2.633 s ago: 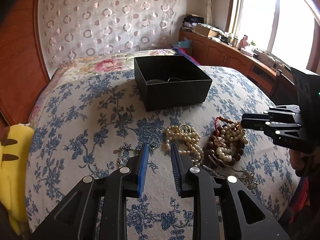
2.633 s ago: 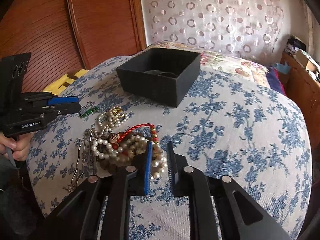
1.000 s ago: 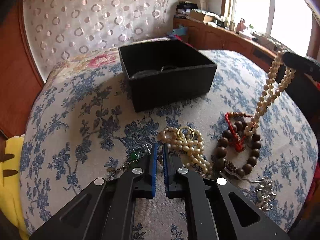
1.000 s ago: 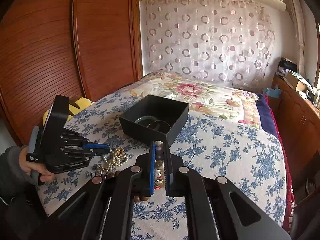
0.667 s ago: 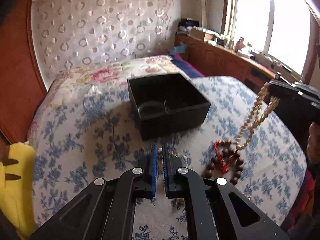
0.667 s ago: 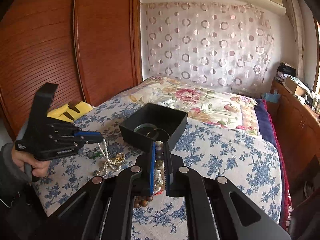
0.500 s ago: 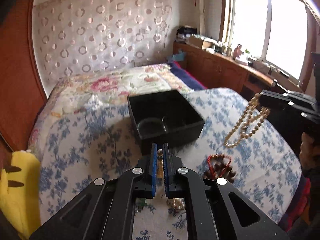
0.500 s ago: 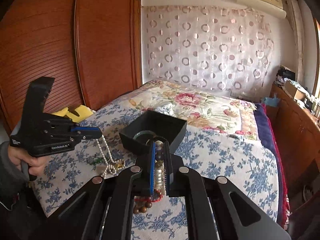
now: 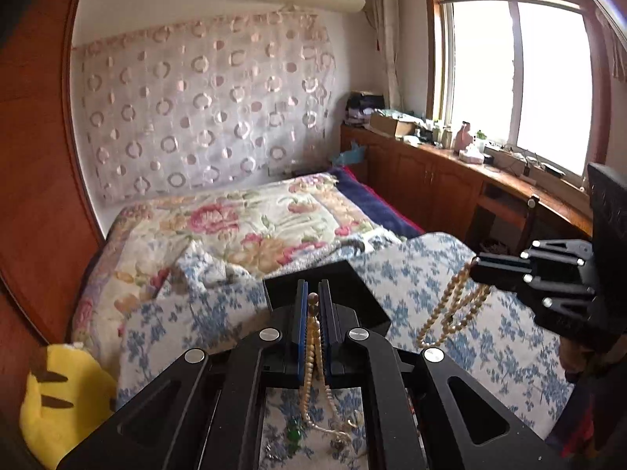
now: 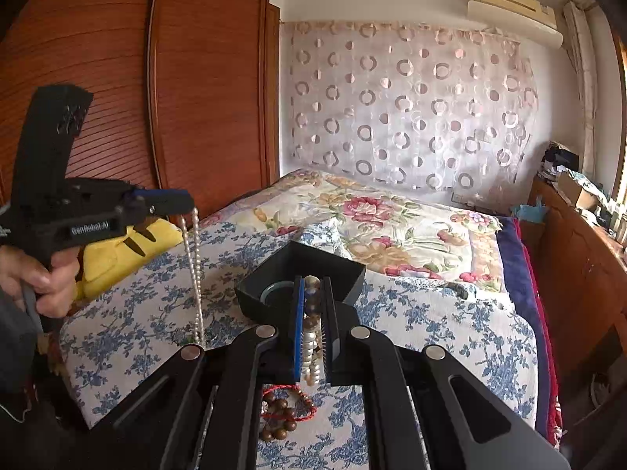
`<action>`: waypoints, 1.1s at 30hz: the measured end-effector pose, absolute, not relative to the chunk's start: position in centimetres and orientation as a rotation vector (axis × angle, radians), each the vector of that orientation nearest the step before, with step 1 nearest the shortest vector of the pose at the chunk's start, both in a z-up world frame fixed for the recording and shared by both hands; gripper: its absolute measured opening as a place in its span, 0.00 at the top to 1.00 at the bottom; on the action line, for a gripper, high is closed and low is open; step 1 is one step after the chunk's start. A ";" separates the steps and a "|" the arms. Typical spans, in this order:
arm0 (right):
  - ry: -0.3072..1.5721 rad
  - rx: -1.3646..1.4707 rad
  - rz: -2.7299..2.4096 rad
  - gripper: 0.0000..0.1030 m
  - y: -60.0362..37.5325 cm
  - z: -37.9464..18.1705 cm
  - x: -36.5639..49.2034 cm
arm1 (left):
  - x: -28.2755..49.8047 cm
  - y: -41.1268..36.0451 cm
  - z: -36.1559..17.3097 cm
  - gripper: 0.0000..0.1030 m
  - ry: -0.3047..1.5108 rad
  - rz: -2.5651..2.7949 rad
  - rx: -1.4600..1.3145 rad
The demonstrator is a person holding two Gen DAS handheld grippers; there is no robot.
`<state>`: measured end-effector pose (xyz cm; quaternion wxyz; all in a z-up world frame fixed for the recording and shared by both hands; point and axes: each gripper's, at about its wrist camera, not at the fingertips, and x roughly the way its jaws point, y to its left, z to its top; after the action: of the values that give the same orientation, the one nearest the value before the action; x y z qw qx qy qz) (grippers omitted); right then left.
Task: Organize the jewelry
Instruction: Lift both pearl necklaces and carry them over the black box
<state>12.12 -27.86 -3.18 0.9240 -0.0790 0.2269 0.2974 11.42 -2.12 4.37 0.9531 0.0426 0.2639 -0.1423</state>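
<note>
Blue floral bedspread (image 9: 490, 337), yellow plush toy (image 9: 58, 399), wooden wardrobe (image 10: 164, 90), window (image 9: 517, 74)

The box (image 10: 345, 274) stands open-topped on the bed (image 10: 450, 325), nothing over its mouth. Between the left gripper (image 10: 184, 199) and the box hangs its pearl strand (image 10: 196, 266), down to the bed. The right gripper (image 9: 476, 268) has beads (image 9: 446, 313) dangling just right of the box. A loose beaded bracelet (image 10: 284, 417) lies before it. Bare bedspread lies right of the box.
</note>
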 end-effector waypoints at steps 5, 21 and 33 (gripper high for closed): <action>0.455 -0.159 0.606 0.92 -27.8 -2.5 12.9 | 11.7 -2.4 6.1 0.96 0.499 -0.288 0.095; 0.437 -0.176 0.602 0.92 -25.7 -1.1 16.7 | 15.0 -3.1 9.2 0.96 0.452 -0.258 0.103; 0.446 -0.150 0.578 0.92 -25.8 -1.2 19.6 | 16.8 -3.6 10.5 0.96 0.443 -0.249 0.101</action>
<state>19.56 -25.75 -1.16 0.9313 -0.0732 0.2178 0.2824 16.77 -3.59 10.49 0.9666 0.0497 0.2191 -0.1231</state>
